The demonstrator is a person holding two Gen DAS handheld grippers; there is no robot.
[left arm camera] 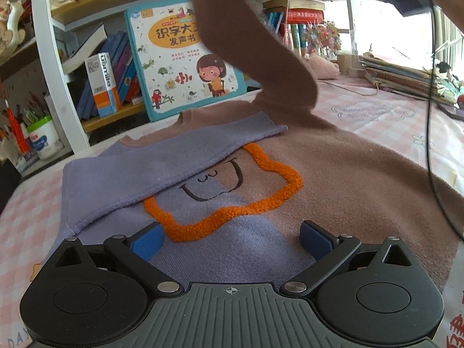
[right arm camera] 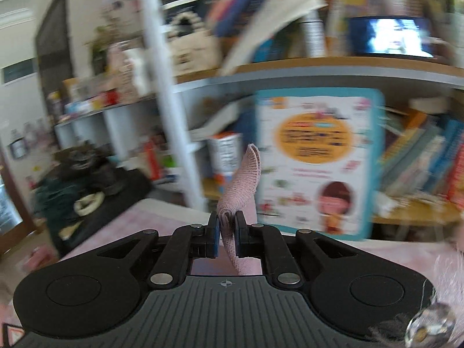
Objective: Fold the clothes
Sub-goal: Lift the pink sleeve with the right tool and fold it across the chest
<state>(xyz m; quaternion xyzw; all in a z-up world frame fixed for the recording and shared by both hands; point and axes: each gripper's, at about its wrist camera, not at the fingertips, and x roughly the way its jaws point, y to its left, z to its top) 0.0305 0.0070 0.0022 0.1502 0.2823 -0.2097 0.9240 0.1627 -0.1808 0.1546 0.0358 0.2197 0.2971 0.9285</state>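
Note:
A small sweater point(left arm camera: 333, 179), half purple and half brown with an orange fuzzy outline on its chest, lies flat on the pink checked tablecloth point(left arm camera: 26, 217). Its purple sleeve point(left arm camera: 162, 156) is folded across the chest. The brown sleeve point(left arm camera: 261, 49) is lifted high in the air toward the top of the left wrist view. My right gripper point(right arm camera: 226, 226) is shut on that sleeve's ribbed cuff point(right arm camera: 246, 179), which sticks up between the pads. My left gripper point(left arm camera: 230, 239) stands open just above the sweater's lower hem, with nothing between its blue pads point(left arm camera: 146, 243).
A bookshelf point(left arm camera: 121, 14) with a large children's book point(left arm camera: 179, 61), upright books and a white pen pot point(left arm camera: 43, 136) stands behind the table. Stacked papers point(left arm camera: 406, 72) lie at the far right. A black cable point(left arm camera: 432, 116) hangs down on the right.

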